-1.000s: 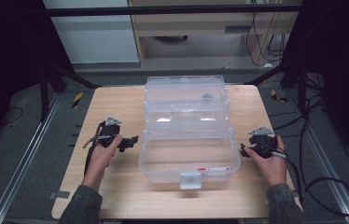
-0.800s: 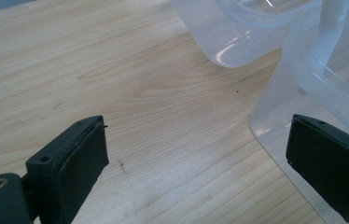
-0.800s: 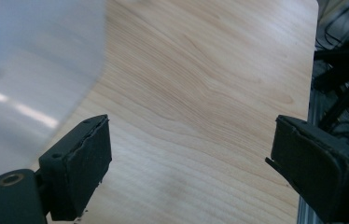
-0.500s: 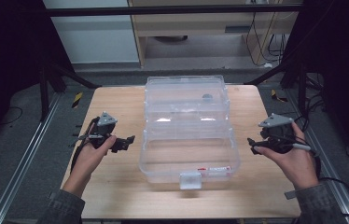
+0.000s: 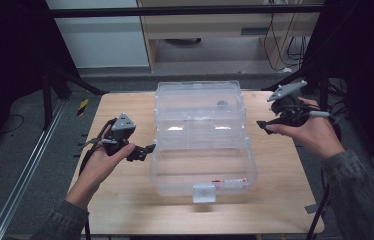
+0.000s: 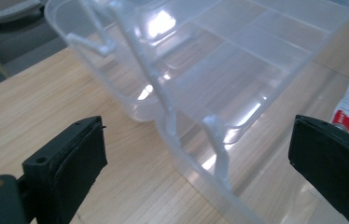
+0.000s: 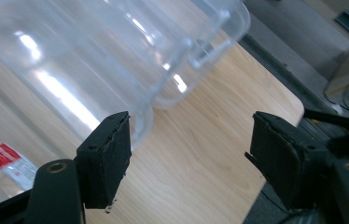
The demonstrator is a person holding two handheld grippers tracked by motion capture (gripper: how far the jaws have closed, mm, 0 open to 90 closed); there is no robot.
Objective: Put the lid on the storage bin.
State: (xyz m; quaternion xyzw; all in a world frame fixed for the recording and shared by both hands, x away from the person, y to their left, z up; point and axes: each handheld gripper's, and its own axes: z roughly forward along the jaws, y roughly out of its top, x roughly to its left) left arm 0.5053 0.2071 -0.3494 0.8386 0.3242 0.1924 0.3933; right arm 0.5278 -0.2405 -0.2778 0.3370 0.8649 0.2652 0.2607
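L to R across the wooden table point(image 5: 125, 210). L gripper point(image 5: 145, 150) sits in the person's left hand, off the tabletop, just beside the near-left wall of the clear plastic organiser box point(image 5: 202, 145). In the left gripper view its jaws stand wide apart w/ nothing between the pads; the box wall passes ahead of them, not touched.

Centre: the box lies open flat, lid half folded away toward the far edge, base half nearer the person. Lid half has dividers; a small round grey item point(image 5: 222, 104) sits in there, can't tell what it is. In the base, near the front wall, a small white-and-red tube point(image 5: 230, 181), and a latch tab point(image 5: 203, 192) hangs at the front edge.

R side: R gripper point(image 5: 265, 126) is held up in the air off the box's right flank, near but clear of it. Its jaws have just been closing somewhat, yet the right gripper view shows them parted w/ only bare table between, so it's holding nothing.

Progress, as I read it: box is opened, tube is inside. Left to do, prob.: swing the lid over and snap the latch. Neither gripper is on the lid yet.
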